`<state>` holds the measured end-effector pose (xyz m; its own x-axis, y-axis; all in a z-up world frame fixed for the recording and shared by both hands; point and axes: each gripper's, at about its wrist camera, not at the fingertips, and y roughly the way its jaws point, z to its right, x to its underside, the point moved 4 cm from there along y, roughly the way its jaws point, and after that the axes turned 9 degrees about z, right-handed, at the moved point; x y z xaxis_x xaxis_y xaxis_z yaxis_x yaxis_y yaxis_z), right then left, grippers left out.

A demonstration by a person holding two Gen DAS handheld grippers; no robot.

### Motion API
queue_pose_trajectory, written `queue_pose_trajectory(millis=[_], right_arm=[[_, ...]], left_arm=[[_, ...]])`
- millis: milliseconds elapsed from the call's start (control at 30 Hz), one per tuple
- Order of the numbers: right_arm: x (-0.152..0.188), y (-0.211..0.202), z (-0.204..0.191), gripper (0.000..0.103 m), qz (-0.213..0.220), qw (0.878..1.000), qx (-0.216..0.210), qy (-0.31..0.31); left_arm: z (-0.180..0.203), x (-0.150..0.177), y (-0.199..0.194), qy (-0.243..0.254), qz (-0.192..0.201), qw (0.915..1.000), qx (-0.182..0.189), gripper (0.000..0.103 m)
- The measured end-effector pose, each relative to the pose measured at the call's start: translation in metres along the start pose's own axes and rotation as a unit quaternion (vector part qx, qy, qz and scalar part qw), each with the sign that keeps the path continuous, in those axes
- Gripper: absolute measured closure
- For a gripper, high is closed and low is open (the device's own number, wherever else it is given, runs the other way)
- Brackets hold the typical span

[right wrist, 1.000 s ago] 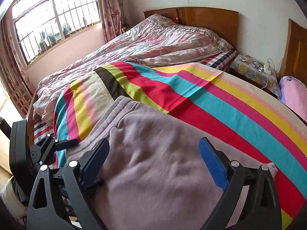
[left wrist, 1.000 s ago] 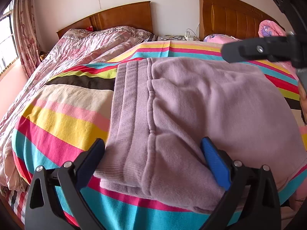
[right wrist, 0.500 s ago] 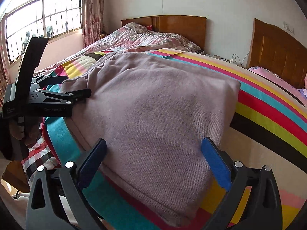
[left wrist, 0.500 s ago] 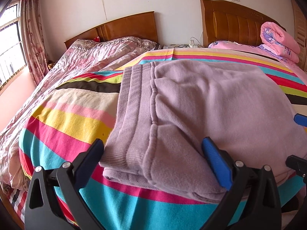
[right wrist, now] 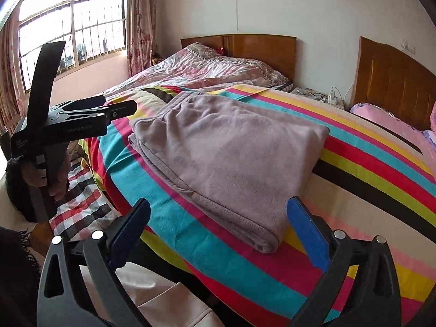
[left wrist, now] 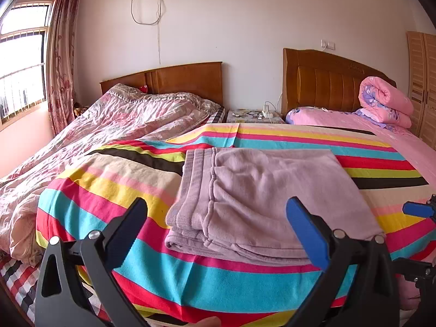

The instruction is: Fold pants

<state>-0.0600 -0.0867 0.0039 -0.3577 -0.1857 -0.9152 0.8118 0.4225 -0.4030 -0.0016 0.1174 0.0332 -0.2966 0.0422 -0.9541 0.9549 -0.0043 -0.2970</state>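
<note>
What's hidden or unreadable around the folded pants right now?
- Pants lower layers and legs: both views, covered by the top fold.
- Nightstand items: left wrist view, too small.
- Right gripper: left wrist view, cut off by the edge.
- Left gripper lettering: right wrist view, too small.

Two beds with brown wooden headboards are standing side by side in a home bedroom, a striped multicoloured blanket covering one, a floral pink curtain hanging by the barred window.

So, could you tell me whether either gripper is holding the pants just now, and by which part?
Nothing is held: the left gripper and right gripper are open, clear of the folded pants.
</note>
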Motion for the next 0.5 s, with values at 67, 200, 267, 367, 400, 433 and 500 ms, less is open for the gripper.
queue_pose_trajectory(millis=[67, 200, 267, 367, 400, 433, 500], right_arm=[[-0.002, -0.016, -0.005, 0.005, 0.033, 0.999, 0.026, -0.012], [0.003, -0.018, -0.005, 0.005, 0.045, 0.997, 0.065, -0.002], [0.009, -0.016, 0.002, 0.005, 0.038, 0.996, 0.075, 0.019], [0.017, -0.017, 0.012, 0.005, 0.033, 0.994, 0.096, 0.031], [0.018, -0.020, 0.017, 0.005, 0.037, 0.993, 0.102, 0.039], [0.020, -0.022, 0.022, 0.005, 0.041, 0.992, 0.107, 0.050], [0.020, -0.027, 0.032, 0.005, 0.050, 0.989, 0.119, 0.070]], left_arm=[[0.009, -0.004, -0.018, -0.005, 0.026, 0.9996, -0.011, 0.001], [0.032, 0.003, -0.015, -0.002, 0.014, 0.9999, 0.001, 0.001], [0.039, 0.010, -0.010, 0.005, -0.010, 0.9999, -0.011, 0.001], [0.044, 0.023, -0.007, 0.011, -0.027, 0.9995, -0.015, 0.001], [0.046, 0.026, -0.007, 0.012, -0.030, 0.9994, -0.014, 0.001], [0.047, 0.029, -0.007, 0.014, -0.033, 0.9993, -0.011, 0.001], [0.047, 0.032, -0.005, 0.017, -0.035, 0.9992, -0.011, 0.001]])
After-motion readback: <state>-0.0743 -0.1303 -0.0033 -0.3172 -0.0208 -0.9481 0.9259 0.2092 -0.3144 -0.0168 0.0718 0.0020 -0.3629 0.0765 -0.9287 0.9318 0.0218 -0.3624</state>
